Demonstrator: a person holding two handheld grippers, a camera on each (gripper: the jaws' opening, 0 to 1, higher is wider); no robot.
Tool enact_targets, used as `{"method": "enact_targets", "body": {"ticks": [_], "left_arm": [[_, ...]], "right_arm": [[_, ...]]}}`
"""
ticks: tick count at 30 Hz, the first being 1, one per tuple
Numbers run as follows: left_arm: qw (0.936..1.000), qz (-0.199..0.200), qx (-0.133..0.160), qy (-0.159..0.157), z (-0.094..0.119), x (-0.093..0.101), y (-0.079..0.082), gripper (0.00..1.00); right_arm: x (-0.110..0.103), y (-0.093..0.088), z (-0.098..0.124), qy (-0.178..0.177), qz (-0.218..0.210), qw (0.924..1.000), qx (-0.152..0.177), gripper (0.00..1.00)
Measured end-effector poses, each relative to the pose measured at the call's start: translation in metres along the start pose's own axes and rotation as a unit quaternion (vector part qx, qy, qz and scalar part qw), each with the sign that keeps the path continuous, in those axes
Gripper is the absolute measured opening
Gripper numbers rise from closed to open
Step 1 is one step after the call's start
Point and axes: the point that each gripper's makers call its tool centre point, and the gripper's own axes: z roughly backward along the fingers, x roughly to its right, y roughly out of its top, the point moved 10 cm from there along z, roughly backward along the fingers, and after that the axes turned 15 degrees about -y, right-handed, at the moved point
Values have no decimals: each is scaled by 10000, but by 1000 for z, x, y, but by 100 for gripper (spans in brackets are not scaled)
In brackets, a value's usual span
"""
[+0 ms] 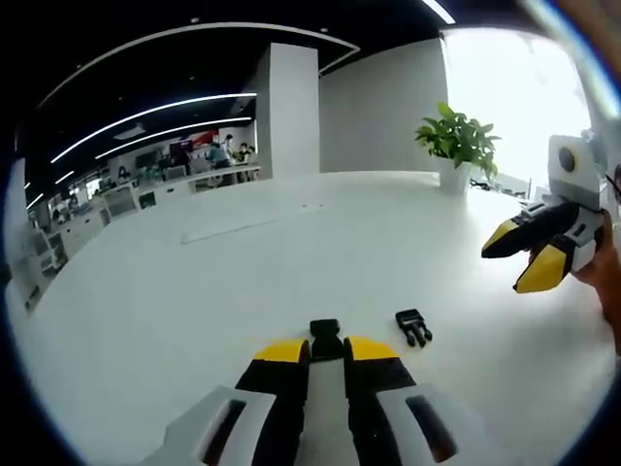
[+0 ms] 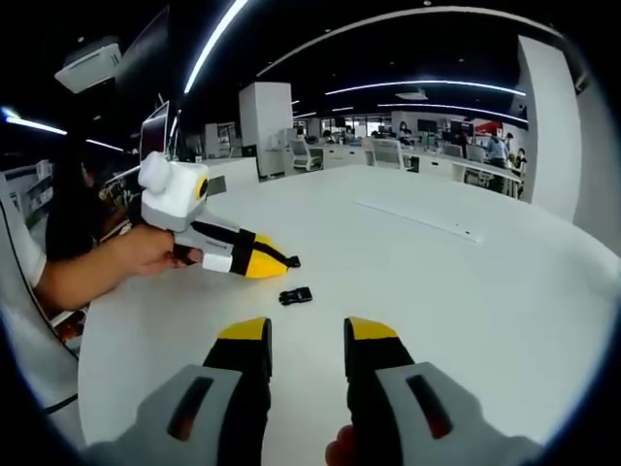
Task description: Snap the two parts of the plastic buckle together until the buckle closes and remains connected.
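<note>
The left gripper (image 1: 327, 351) clamps one small, stiff, light buckle half (image 1: 326, 337) by its flat sides (slippery plastic, likely), the pronged half (image 1: 413, 327) lies just beyond on the white table (image 1: 243, 291), and the right gripper (image 2: 307, 342) hovers open, empty.

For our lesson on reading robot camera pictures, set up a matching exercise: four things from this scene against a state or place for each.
Things:
1. left gripper
2. right gripper
3. pronged buckle part
4. potted plant

States:
A. at the table's far edge
B. lying loose on the table
C. open, holding nothing
D. closed on a buckle part

Pairs: 1-D, 2-C, 3-B, 4-A
</note>
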Motion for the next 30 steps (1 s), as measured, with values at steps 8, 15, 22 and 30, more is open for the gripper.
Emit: {"method": "enact_targets", "body": {"ticks": [8, 15, 22, 30], "left_arm": [[10000, 17, 6, 24, 1, 0, 0, 14], [10000, 13, 4, 26, 5, 5, -2, 13], [10000, -13, -19, 18, 7, 8, -3, 12], [9999, -55, -67, -50, 11, 9, -3, 12]], "right_arm": [[1, 0, 0, -6, 9, 10000, 3, 29], [0, 1, 0, 11, -23, 10000, 2, 29], [0, 1, 0, 47, -43, 10000, 33, 29], [4, 1, 5, 169, -293, 9993, 127, 29]]}}
